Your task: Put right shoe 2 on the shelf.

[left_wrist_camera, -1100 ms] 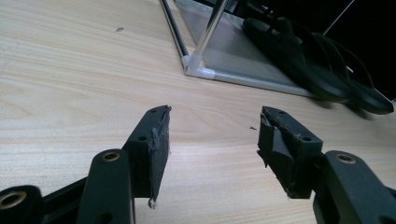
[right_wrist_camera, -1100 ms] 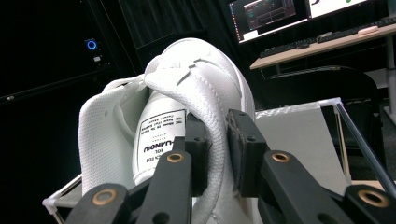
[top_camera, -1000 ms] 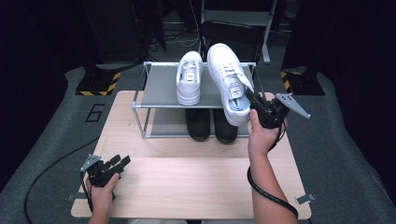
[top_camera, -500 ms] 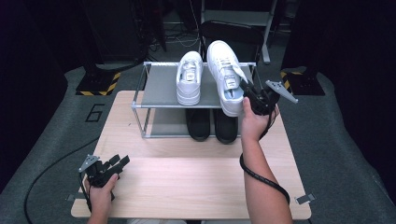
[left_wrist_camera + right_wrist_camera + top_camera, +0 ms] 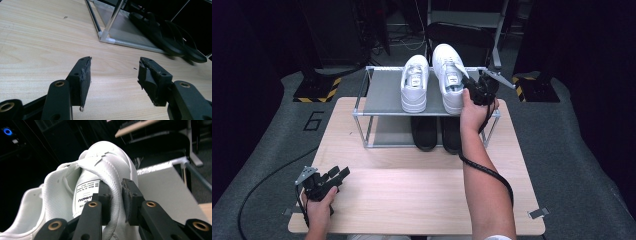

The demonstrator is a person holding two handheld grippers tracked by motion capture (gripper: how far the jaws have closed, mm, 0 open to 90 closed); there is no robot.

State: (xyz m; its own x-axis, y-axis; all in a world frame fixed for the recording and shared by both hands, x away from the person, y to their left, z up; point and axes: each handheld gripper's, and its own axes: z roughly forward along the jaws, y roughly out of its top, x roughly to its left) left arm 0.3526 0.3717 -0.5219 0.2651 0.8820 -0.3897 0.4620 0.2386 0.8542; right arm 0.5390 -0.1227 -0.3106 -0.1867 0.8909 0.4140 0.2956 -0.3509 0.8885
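The right gripper (image 5: 474, 89) is at the right end of the top shelf of the shoe rack (image 5: 382, 95), which stands at the far edge of the worktop (image 5: 412, 195). Its fingers (image 5: 130, 195) are closed on the side wall of the right white shoe (image 5: 449, 82), at the opening of the shoe. In the right gripper view one finger is inside the shoe, beside the tongue with its printed label (image 5: 86, 192), and the other finger is outside; the white padded edge (image 5: 113, 195) is pressed between them.

This right white shoe sits on the top shelf with its toe toward the far side. It is just beside the left white shoe (image 5: 414, 82), which lies parallel to it on the same shelf. I cannot tell if the held shoe rests fully on the shelf or is a little lifted at the heel. Under the shelf, on the lower level of the rack, two black shoes (image 5: 424, 132) stand side by side.

The left gripper (image 5: 323, 181) is near the near left corner of the worktop, well apart from the rack. Its fingers (image 5: 82, 77) are wide open, with nothing between them, and point across the bare wood toward the near left leg of the rack (image 5: 107, 33). In the left gripper view the black shoes (image 5: 160, 32) show behind this leg.
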